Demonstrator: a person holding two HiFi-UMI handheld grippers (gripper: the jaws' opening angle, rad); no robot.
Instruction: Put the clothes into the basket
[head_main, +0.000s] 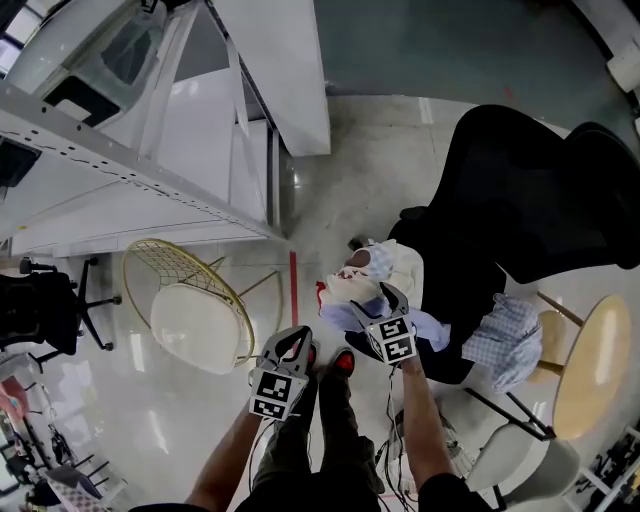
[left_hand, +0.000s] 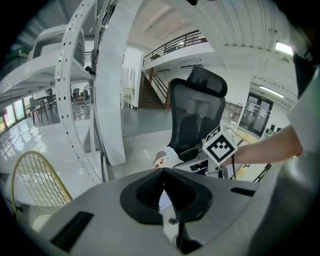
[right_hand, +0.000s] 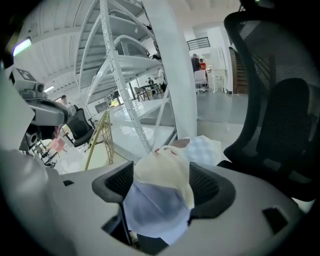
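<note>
I see a white shelving rack (head_main: 100, 170) filling the far left. Just near of it on the floor stands the gold wire basket (head_main: 178, 260) with a white lining. A black office chair (head_main: 520, 190) takes up the right side, and the clothes are all on it or beside it, well apart from the basket. A cream garment (head_main: 385, 270) with red print sits at the seat's left edge, with a light blue cloth (head_main: 428, 325) next to it. A blue checked cloth (head_main: 505, 340) hangs further right, by a round wooden stool (head_main: 595, 360). Open floor with a red tape line (head_main: 293, 285) lies between chair and basket.

Both bare forearms reach in from the near edge. My right hand-held gripper (head_main: 385, 300) tilts down onto the pile. Its jaws stand wide, with the cream garment (right_hand: 165, 170) and light blue cloth (right_hand: 155, 210) bunched between them but not squeezed. My left hand-held gripper (head_main: 288, 342) hangs over the floor between basket and chair, pointing down and forward. Its jaws (left_hand: 162, 172) are closed tip to tip, with nothing gripped that I can see.
</note>
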